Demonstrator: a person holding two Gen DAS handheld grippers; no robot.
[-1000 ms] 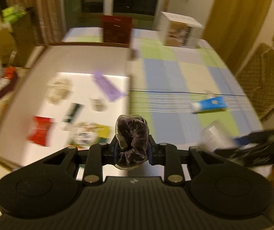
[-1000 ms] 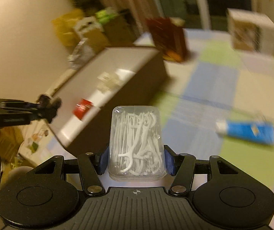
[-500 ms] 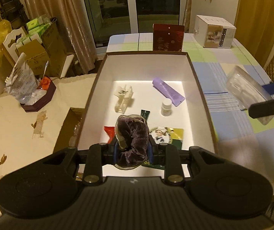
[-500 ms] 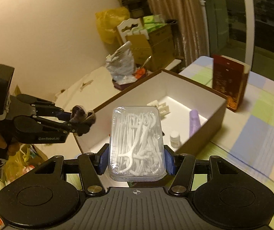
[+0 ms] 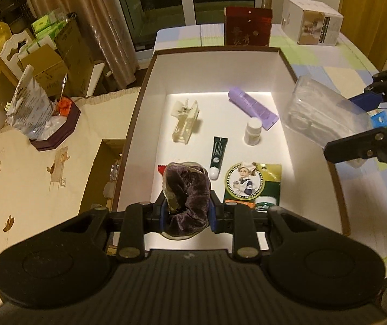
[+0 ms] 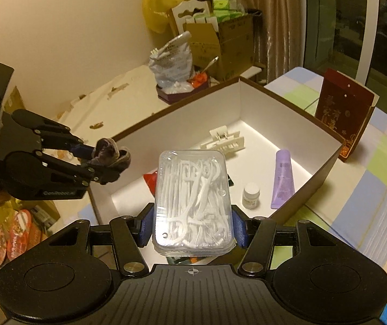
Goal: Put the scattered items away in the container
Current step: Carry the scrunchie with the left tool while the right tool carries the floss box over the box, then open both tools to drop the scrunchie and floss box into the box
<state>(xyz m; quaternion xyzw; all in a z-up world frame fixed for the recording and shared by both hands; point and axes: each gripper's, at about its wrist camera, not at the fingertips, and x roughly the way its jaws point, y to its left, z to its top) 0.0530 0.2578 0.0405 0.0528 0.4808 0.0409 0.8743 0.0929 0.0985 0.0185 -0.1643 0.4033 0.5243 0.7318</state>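
From the left wrist camera, the left gripper (image 5: 186,211) pinched a dark purple scrunchie (image 5: 186,192) between its blue pads. It hung over the near end of the big box (image 5: 212,66), which had white walls inside. In the box lay a purple tube (image 5: 253,107), a small white bottle (image 5: 253,134), a green tube (image 5: 218,156), a white clip (image 5: 185,120) and a round picture pack (image 5: 250,184). The right gripper (image 5: 366,119) showed at the right edge.

From the right wrist camera, the right gripper (image 6: 192,226) squeezed a clear case of floss picks (image 6: 192,203) by its sides, above the box (image 6: 326,162). The left gripper (image 6: 104,162) held the scrunchie (image 6: 111,154) over the box's left wall.
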